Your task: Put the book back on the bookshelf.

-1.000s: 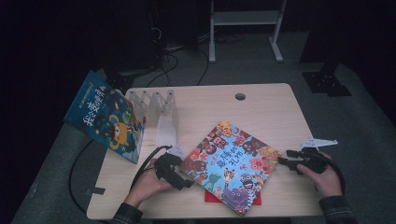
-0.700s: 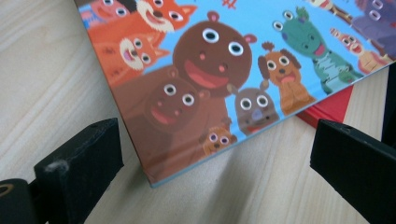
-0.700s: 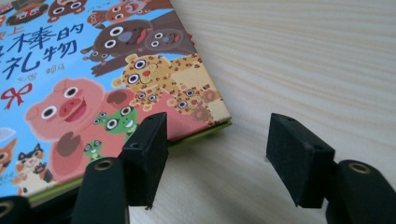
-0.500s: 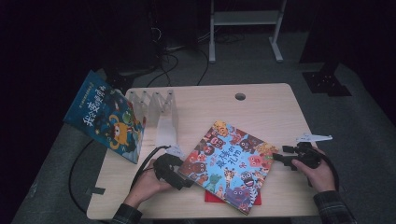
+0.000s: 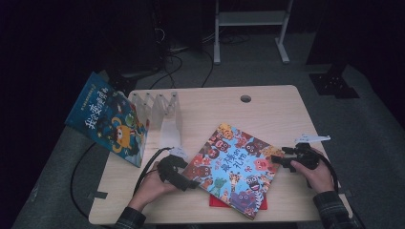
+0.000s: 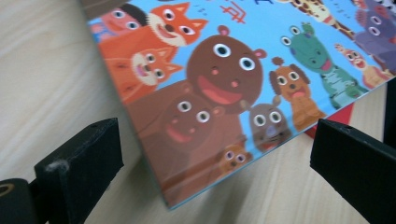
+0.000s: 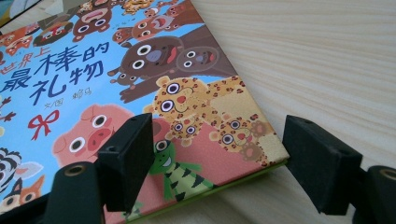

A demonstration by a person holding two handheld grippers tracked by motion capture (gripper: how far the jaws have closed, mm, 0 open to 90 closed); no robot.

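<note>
Picture book [image 5: 231, 169] with funny animals on its cover lies flat on the table [image 5: 267, 114], right between the two grippers. One corner sits between the wide-open jaws of the left gripper [image 6: 212, 186]. Another corner sits between the open jaws of the right gripper [image 7: 217, 163] (neither one is squeezing it). Something red [image 5: 215, 201] peeks out from under the book.
</note>
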